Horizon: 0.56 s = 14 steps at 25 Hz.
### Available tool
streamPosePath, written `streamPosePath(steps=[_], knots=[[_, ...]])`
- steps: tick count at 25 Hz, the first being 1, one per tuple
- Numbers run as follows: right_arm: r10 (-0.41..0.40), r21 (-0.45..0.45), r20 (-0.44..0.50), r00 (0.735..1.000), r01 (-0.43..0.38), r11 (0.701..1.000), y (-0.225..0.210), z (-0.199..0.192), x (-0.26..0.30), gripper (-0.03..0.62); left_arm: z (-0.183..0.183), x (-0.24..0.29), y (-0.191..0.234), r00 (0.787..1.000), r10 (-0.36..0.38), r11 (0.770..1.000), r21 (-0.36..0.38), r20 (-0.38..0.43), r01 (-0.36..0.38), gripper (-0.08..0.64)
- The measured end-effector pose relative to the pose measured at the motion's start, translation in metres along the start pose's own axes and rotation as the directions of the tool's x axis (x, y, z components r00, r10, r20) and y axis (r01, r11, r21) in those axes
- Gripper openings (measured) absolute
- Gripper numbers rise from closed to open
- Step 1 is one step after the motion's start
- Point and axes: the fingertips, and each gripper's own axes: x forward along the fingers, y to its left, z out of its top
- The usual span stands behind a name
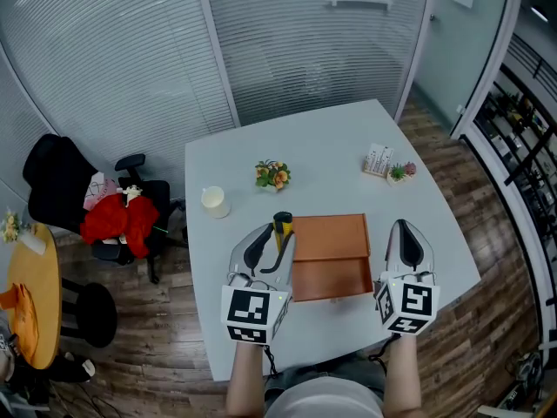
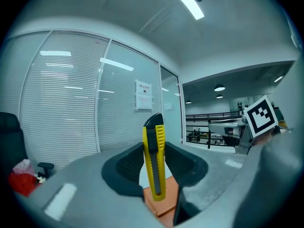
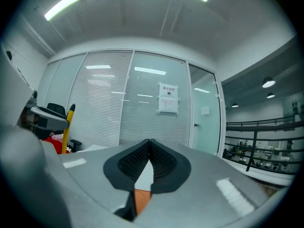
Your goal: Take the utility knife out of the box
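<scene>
A yellow and black utility knife (image 2: 155, 158) stands upright between the jaws of my left gripper (image 2: 156, 167), which is shut on it. In the head view the knife (image 1: 282, 225) pokes out above the left gripper (image 1: 270, 249) at the left edge of the brown box (image 1: 331, 255). The box lies on the white table (image 1: 322, 159) between my two grippers. My right gripper (image 3: 148, 163) has its jaws pressed together with nothing between them, and in the head view this gripper (image 1: 406, 246) sits just right of the box. From the right gripper view the knife (image 3: 68, 127) shows at the far left.
A cream cup (image 1: 214, 200), a small flower bunch (image 1: 272, 175), a card holder (image 1: 377, 160) and a tiny potted plant (image 1: 400, 172) stand on the far part of the table. A black chair with red cloth (image 1: 122, 220) stands left of the table, beside a round orange table (image 1: 30, 294).
</scene>
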Motion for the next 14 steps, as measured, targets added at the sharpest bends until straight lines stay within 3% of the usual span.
streamPosePath(steps=[14], knots=[[-0.001, -0.001, -0.01, 1.0, 0.001, 1.0, -0.0066, -0.0034, -0.0008, 0.028, 0.0024, 0.0031, -0.0066, 1.0, -0.004, 1.0, 0.005, 0.002, 0.004, 0.143]])
